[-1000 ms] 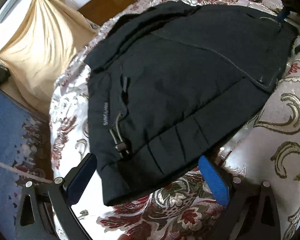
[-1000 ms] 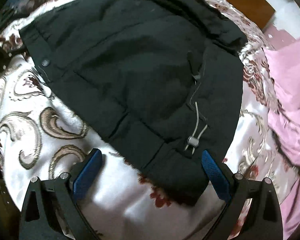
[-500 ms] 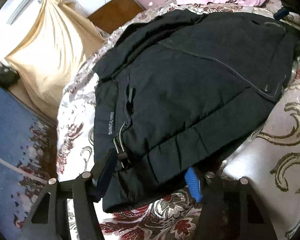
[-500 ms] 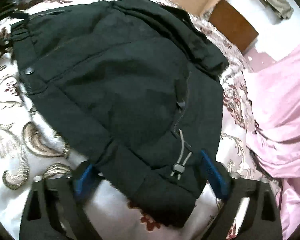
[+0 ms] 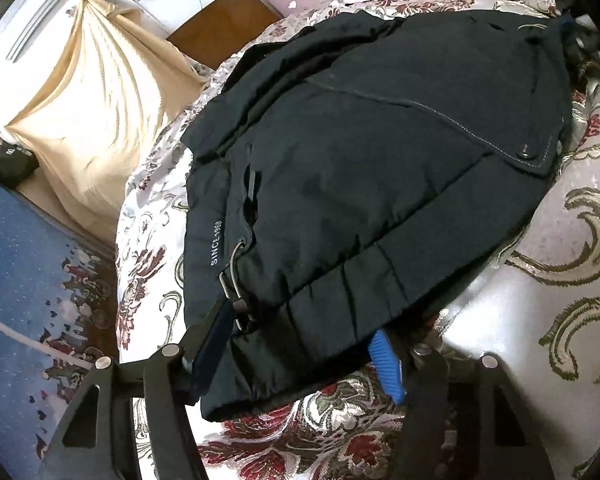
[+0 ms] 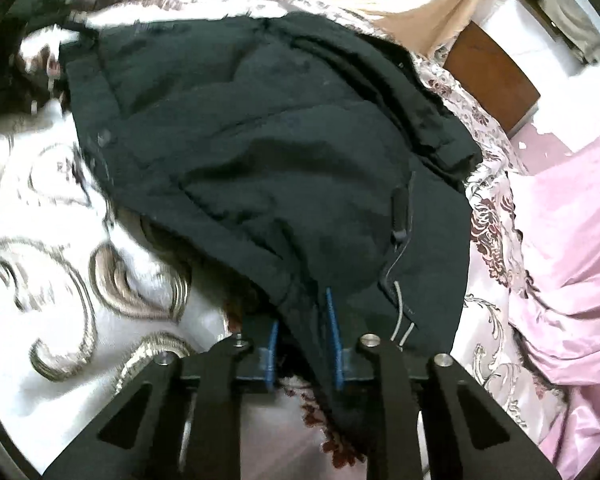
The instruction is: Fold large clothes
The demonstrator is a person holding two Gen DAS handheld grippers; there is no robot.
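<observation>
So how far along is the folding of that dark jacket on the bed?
Early. Done: the jacket lies spread on the bedspread. In hand: the right gripper pinches its hem, and the left gripper brackets the hem near the drawcord toggle, jaws apart. Left: the main fold-over itself.

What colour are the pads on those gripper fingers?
Blue, ribbed pads, clearest in the right wrist view where they pinch the jacket.

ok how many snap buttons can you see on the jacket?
1. A single snap button sits on the stitched flap at the right edge of the jacket in the left wrist view. Others may be hidden in folds; the right wrist view is too blurred to confirm any.
</observation>
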